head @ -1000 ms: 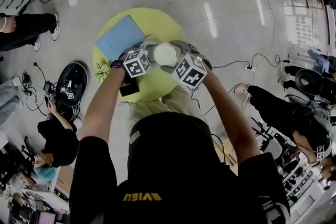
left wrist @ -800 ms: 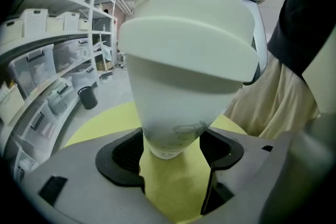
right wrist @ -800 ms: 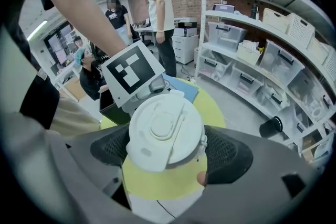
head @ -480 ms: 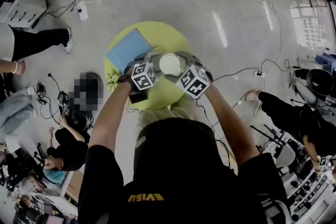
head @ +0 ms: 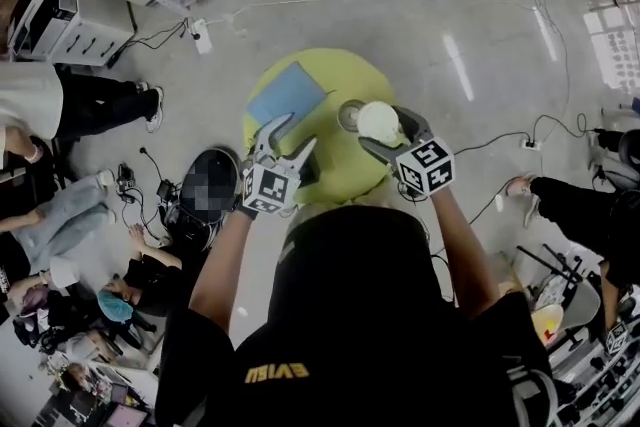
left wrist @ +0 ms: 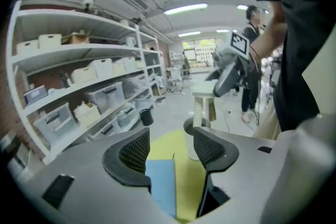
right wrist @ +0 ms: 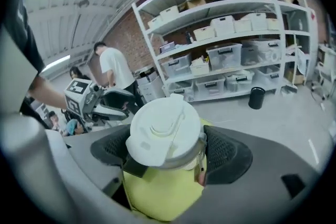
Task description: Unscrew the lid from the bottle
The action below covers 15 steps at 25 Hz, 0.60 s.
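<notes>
The bottle (head: 350,115) stands upright on the round yellow table (head: 342,160), long axis vertical, with its open mouth facing up. In the left gripper view the bottle (left wrist: 192,136) shows just behind the right-hand jaw of that gripper.

The lid (head: 378,122) is off the bottle. The right gripper (head: 383,131) grips it by the rim with both pads pressed against its sides. The lid is held above the table, just beside the bottle mouth. Its flat white top faces up and tilts slightly toward the person.

The left gripper (head: 297,132) is raised over the near left part of the table, well apart from the bottle. Its jaws have just been closing but stand partly apart, with nothing between them.

A blue pad (head: 288,93) lies flat on the left half of the table.
</notes>
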Each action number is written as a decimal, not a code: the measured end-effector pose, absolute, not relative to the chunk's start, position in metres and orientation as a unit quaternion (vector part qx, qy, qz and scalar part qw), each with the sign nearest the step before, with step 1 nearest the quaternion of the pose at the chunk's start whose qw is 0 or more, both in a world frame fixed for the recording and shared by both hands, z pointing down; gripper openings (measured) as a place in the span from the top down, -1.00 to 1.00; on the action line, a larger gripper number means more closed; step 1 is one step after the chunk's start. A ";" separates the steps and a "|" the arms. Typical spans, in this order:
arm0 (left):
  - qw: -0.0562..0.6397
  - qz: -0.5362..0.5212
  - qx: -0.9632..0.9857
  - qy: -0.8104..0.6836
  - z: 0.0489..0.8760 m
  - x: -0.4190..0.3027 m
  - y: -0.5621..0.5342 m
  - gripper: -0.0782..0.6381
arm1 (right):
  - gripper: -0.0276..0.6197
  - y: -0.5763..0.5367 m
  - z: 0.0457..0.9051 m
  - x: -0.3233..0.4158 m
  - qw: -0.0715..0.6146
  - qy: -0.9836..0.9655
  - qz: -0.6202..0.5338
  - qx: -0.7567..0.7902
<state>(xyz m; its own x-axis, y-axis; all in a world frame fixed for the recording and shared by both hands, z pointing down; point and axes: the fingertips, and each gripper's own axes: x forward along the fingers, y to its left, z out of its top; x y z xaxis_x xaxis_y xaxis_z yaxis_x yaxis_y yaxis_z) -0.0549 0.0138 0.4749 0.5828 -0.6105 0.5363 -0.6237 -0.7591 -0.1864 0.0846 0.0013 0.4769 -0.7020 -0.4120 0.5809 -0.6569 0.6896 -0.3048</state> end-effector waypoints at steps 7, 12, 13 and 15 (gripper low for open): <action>0.097 0.174 0.874 -0.444 0.419 -0.085 0.031 0.15 | -0.40 -0.001 0.453 0.103 0.135 -0.861 0.336 0.356; 0.105 0.158 0.869 -0.457 0.406 -0.096 0.034 0.19 | -0.40 0.006 0.446 0.107 0.106 -0.851 0.368 0.359; 0.112 0.153 0.866 -0.463 0.404 -0.101 0.033 0.19 | -0.40 0.006 0.445 0.106 0.105 -0.850 0.369 0.360; 0.118 0.136 0.861 -0.476 0.399 -0.111 0.030 0.20 | -0.40 0.008 0.443 0.104 0.105 -0.851 0.368 0.360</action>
